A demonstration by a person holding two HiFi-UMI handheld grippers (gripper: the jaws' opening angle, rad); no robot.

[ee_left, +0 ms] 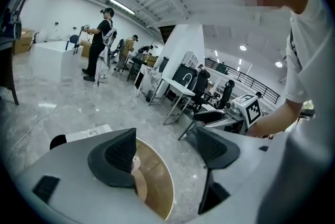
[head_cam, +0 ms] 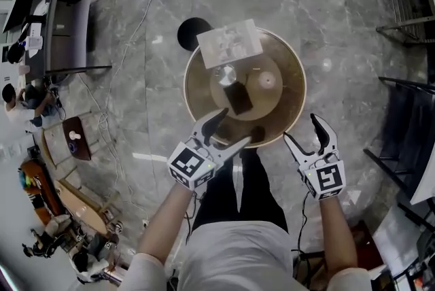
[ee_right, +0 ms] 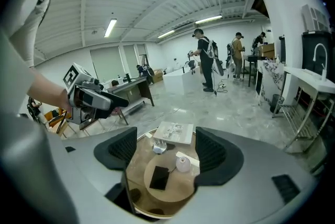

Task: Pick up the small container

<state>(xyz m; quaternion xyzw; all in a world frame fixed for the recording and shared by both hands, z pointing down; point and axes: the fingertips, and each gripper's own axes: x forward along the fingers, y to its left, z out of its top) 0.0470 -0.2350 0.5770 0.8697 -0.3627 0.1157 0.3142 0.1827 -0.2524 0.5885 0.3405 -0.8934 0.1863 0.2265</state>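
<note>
A round wooden table (head_cam: 289, 103) carries a raised round disc. On the disc sit a small white round container (head_cam: 266, 79), a flat black rectangle (head_cam: 238, 98) and a shiny silver crumpled object (head_cam: 226, 74). My left gripper (head_cam: 231, 130) hovers open over the table's near rim, with nothing between its jaws. My right gripper (head_cam: 300, 128) is open too, just off the rim at the near right. The right gripper view looks between the jaws of the right gripper (ee_right: 167, 149) at the white container (ee_right: 182, 163), the black rectangle (ee_right: 159, 178) and the left gripper (ee_right: 91, 100). Between the jaws of the left gripper (ee_left: 167, 149), its own view shows the table rim (ee_left: 157, 181).
A white printed booklet (head_cam: 230, 43) overhangs the table's far edge. A black round base (head_cam: 192, 31) stands on the marble floor behind it. Dark chairs (head_cam: 408, 133) are at the right, a desk (head_cam: 68, 24) at the left. Several people stand farther off.
</note>
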